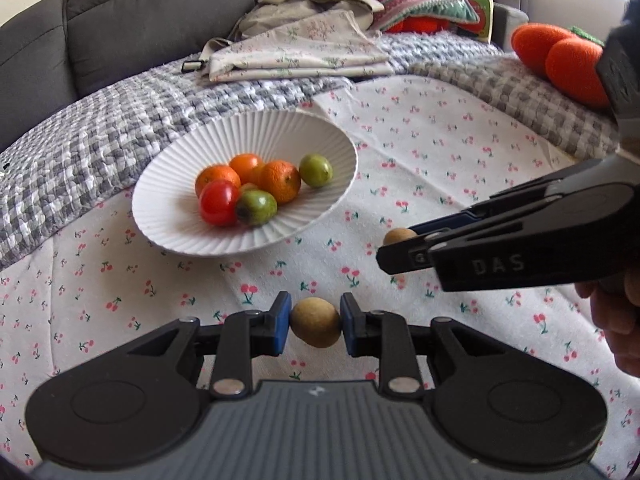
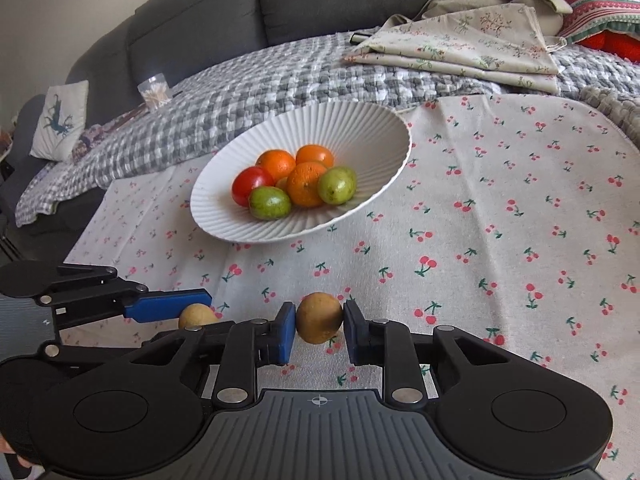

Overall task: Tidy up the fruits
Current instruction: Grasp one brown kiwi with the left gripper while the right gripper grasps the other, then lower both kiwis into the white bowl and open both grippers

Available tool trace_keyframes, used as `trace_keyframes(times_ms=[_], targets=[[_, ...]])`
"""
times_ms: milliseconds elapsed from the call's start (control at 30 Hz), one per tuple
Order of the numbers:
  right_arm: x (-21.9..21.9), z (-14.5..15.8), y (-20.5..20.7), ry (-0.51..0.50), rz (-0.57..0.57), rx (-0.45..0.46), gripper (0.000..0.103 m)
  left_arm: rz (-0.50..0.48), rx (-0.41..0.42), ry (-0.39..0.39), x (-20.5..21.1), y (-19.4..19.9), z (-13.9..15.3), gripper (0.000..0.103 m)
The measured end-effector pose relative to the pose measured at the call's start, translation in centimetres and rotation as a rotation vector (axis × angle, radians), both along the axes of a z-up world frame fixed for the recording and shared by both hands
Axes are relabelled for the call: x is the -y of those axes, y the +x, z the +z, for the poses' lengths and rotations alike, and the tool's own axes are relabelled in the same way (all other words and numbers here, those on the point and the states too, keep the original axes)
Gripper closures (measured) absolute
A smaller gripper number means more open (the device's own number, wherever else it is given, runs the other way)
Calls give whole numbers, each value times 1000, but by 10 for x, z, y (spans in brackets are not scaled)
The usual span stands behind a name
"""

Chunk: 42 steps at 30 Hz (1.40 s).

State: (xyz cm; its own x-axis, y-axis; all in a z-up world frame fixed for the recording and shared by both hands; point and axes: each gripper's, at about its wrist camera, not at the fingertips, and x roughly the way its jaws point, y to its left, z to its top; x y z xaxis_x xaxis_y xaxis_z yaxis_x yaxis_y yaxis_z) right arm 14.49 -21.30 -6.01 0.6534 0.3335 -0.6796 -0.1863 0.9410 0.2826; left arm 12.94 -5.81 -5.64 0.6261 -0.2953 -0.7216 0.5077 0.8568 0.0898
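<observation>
Left gripper is clamped on a brown fruit, pads pressing both flanks, fruit clear of the cloth; right gripper is likewise clamped on a second brown fruit, which sits high in the pads and appears lifted or just lifting, though contact with the cloth cannot be ruled out. Both tools point downward at a slant toward the bowl; they lie side by side, near but not touching; part of a hand shows behind the right tool in the left view.

Step judged in hand: carrying both fruits to the bowl. Recommended: keep the pads squeezed; raise each fruit above the near rim before moving forward; send one tool in ahead of the other, since the bowl's opening is shared; release low over a bare patch so the fruit does not roll out or strike the pile.

Bowl stands beyond the tools on the cloth, holding oranges, a tomato and green fruits; behind it lie a checked blanket, folded fabric and a grey sofa.
</observation>
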Motion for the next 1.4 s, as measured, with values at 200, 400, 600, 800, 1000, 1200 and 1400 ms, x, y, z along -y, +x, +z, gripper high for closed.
trace_keyframes(times_ms=[200, 400, 600, 800, 1000, 1200, 1400], targets=[[13, 18, -7, 26, -29, 46, 79, 35, 41, -101, -15, 3, 25, 78], [27, 30, -7, 41, -69, 86, 79, 125, 78, -173, -34, 18, 36, 78], [28, 35, 0, 54, -85, 123, 79, 241, 73, -229, -53, 41, 31, 78], [35, 33, 9, 103, -111, 130, 79, 296, 53, -289, -67, 60, 23, 78], [29, 34, 26, 88, -115, 161, 79, 300, 66, -290, -65, 72, 18, 78], [14, 30, 49, 58, -87, 176, 79, 330, 47, -331, -74, 92, 10, 78], [9, 24, 68, 46, -88, 187, 79, 341, 48, -310, -74, 104, 0, 78]])
